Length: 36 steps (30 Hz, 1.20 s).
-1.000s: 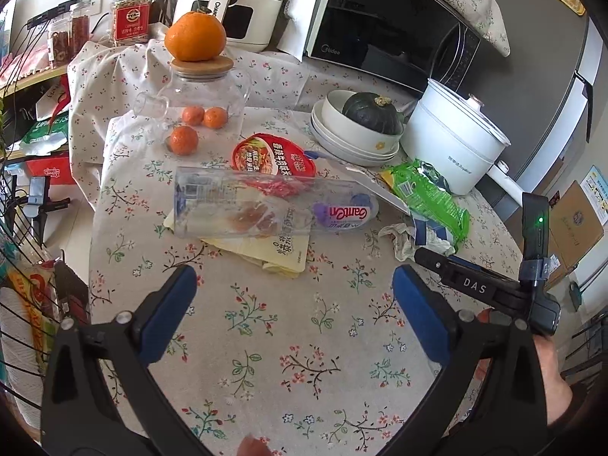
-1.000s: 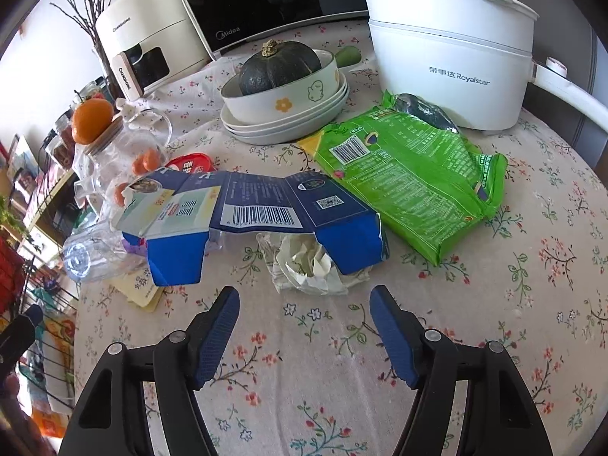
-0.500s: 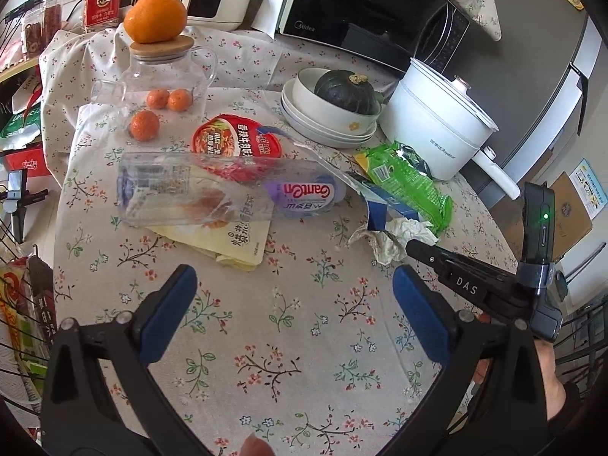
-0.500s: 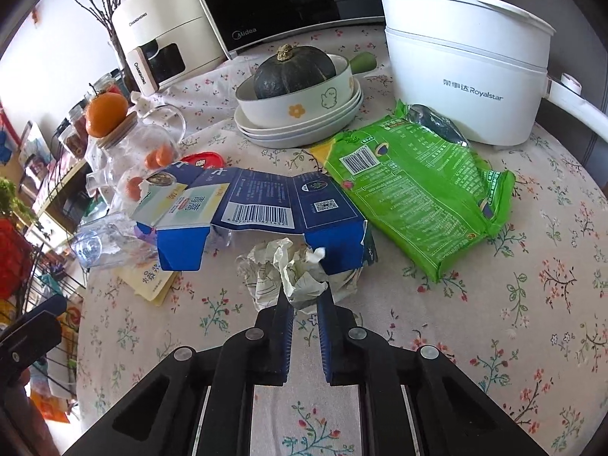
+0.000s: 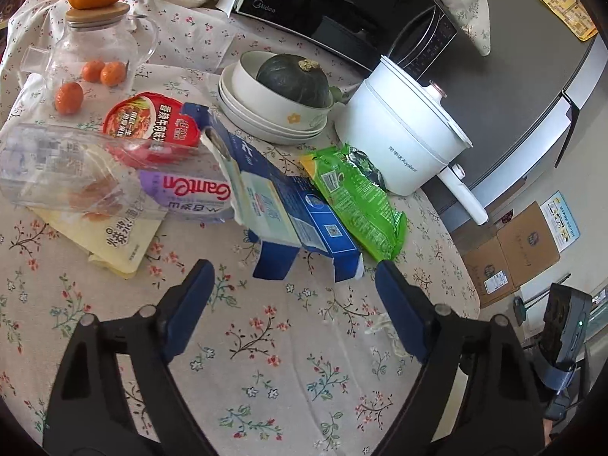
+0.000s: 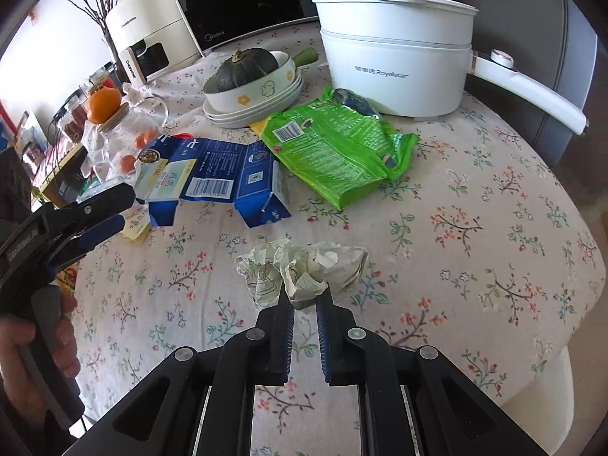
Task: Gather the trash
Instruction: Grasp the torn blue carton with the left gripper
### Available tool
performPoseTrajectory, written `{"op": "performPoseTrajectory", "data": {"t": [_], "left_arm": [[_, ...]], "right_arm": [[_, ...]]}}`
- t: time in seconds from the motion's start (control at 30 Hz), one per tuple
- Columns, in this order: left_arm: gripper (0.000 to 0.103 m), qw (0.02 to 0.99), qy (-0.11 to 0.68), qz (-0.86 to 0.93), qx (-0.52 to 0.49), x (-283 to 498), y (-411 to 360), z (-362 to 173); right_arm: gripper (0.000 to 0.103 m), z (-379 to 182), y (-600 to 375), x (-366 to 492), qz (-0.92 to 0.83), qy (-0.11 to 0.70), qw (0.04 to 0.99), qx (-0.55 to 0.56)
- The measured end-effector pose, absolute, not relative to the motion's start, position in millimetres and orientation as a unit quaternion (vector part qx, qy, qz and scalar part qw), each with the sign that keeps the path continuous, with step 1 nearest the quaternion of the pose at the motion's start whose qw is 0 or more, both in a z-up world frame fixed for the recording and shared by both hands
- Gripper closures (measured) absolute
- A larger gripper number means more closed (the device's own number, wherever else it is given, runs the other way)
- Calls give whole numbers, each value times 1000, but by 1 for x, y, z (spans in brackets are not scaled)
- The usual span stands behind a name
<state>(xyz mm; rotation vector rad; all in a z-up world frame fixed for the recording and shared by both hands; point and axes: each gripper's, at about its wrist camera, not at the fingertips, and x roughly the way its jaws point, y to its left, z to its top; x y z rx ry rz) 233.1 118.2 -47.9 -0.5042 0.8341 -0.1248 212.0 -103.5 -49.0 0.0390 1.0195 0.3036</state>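
Note:
My right gripper [image 6: 304,300] is shut on a crumpled white paper [image 6: 304,266], held just above the flowered tablecloth, apart from the other trash. My left gripper [image 5: 292,273] points down at the flattened blue carton [image 5: 296,212]. Its jaws are closing, the carton's near flaps lie between the fingertips, and the pads touch nothing. The right wrist view shows the left gripper [image 6: 121,209] at the left edge beside the blue carton [image 6: 212,178]. A green snack bag [image 5: 357,205] lies right of the carton. A clear plastic bottle [image 5: 114,178], a red cup lid [image 5: 152,121] and a yellow pouch [image 5: 117,239] lie to its left.
A white electric pot [image 6: 395,64] with a long handle stands behind the green bag. Stacked bowls [image 6: 254,98] hold a dark pumpkin. A glass jar [image 5: 95,53] with oranges stands at the far left. The round table's edge [image 6: 577,304] curves down on the right.
My right gripper closed on the crumpled paper and drew it back from the blue carton. My left gripper swung right from the bottle to the carton, and its jaws narrowed a little.

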Motion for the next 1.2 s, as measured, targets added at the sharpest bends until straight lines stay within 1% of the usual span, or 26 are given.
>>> {"op": "performPoseTrajectory", "data": {"t": [0.07,0.23,0.43,0.5,0.53,0.63,0.7,0.77,0.83,0.9,0.93,0.97,1.0,1.1,1.2], "left_arm": [[22,887,401,-45,-226,237,111,-51],[22,889,397,-21,-228,240,111,-61],[22,886,377,-18,-269,248,111,-67],[25,883,375,-15,-283,255,109,-72],[29,883,373,-13,-286,260,107,-74],[35,884,359,-6,-299,270,105,-76],[43,885,358,4,-296,277,103,-79],[58,882,364,13,-299,283,105,-86],[66,875,367,22,-315,286,109,-94],[70,868,366,27,-335,288,114,-100],[75,865,365,28,-343,289,116,-102],[85,864,364,29,-347,289,117,-103],[90,864,363,30,-348,290,117,-103],[93,870,358,26,-339,286,114,-97],[98,882,353,21,-311,277,109,-82]], "right_arm": [[91,-46,-122,206,135,486,863,23],[91,-39,-161,192,112,484,867,42],[91,-39,-188,184,93,485,868,51],[91,-39,-191,183,92,486,868,53],[91,-40,-192,183,91,485,868,51],[91,-42,-194,184,90,488,867,49],[91,-44,-196,186,89,489,866,49],[91,-44,-198,187,86,490,866,51],[91,-43,-201,188,85,490,866,55],[91,-43,-203,189,83,489,866,57],[91,-43,-204,189,83,489,867,57],[91,-43,-204,189,82,489,866,56],[91,-43,-205,189,81,490,866,55],[91,-42,-207,186,76,490,867,53],[91,-37,-212,182,72,486,869,54]]}}
